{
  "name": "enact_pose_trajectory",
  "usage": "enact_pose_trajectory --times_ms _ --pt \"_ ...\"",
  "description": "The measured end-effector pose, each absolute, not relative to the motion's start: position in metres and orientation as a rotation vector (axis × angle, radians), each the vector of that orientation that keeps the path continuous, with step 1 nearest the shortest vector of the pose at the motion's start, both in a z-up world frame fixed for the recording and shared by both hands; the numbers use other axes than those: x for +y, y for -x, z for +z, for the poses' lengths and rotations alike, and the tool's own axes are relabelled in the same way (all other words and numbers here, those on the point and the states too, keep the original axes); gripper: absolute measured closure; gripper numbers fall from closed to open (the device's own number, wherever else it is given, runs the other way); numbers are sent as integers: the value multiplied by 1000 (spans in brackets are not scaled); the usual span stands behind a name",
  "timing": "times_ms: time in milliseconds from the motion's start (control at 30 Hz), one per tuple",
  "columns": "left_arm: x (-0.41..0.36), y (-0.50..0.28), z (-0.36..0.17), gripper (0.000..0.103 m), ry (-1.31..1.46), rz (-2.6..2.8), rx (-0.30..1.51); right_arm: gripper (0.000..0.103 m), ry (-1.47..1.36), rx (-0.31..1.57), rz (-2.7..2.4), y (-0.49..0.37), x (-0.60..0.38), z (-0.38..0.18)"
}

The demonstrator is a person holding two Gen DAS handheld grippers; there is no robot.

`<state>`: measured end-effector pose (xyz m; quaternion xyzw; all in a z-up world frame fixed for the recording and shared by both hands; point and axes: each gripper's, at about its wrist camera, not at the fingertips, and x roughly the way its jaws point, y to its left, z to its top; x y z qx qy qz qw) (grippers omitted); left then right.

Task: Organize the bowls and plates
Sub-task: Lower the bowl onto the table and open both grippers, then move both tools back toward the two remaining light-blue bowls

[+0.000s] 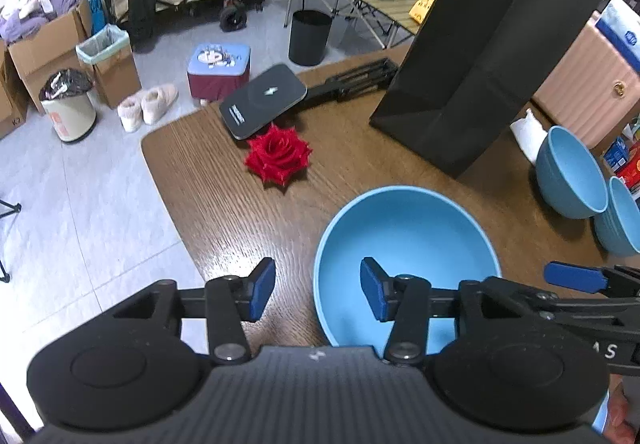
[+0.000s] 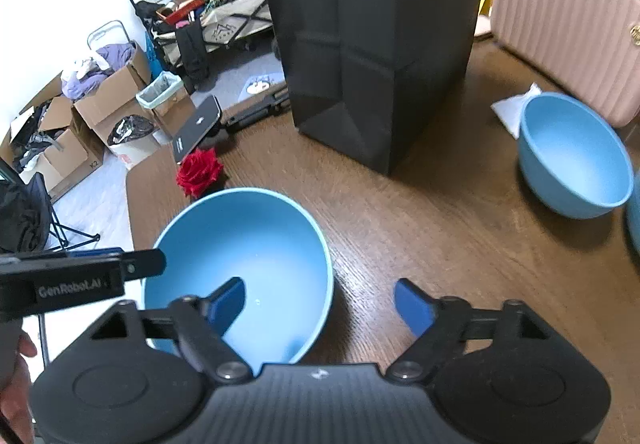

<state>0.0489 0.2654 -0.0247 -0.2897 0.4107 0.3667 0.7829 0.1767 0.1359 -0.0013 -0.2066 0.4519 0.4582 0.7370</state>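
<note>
A light blue bowl (image 1: 404,244) (image 2: 240,244) stands upright on the brown wooden table (image 1: 224,196), close below both grippers. My left gripper (image 1: 318,292) is open and straddles the bowl's left rim, one pad outside and one inside, neither pressing on it. My right gripper (image 2: 320,306) is open wide across the right rim, with its left pad over the bowl's inside and its right pad over bare table. Two more blue bowls (image 1: 568,172) (image 1: 620,220) sit at the right; the nearer one (image 2: 572,156) tilts toward me. Nothing is held.
A tall black paper bag (image 1: 480,56) (image 2: 372,44) stands behind the bowls. A red rose (image 1: 278,158) and a flat black device (image 1: 264,100) lie at the table's far left, near its rounded edge. A pink suitcase (image 2: 560,16) and white cloth (image 2: 512,108) are at the right.
</note>
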Motion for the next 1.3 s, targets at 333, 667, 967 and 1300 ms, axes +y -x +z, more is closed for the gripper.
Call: enact_pose_trajectory --times_ms 333,667,967,1300 --pt "236 -39 18 0 533 808 806 4 498 919 932 -169 99 31" --pt "202 -48 43 0 460 785 780 4 498 825 849 -164 50 65" --pt "172 -65 59 0 396 741 781 4 434 807 773 -173 11 83" --pt "149 -93 65 0 359 682 801 3 387 799 696 -190 -23 95"
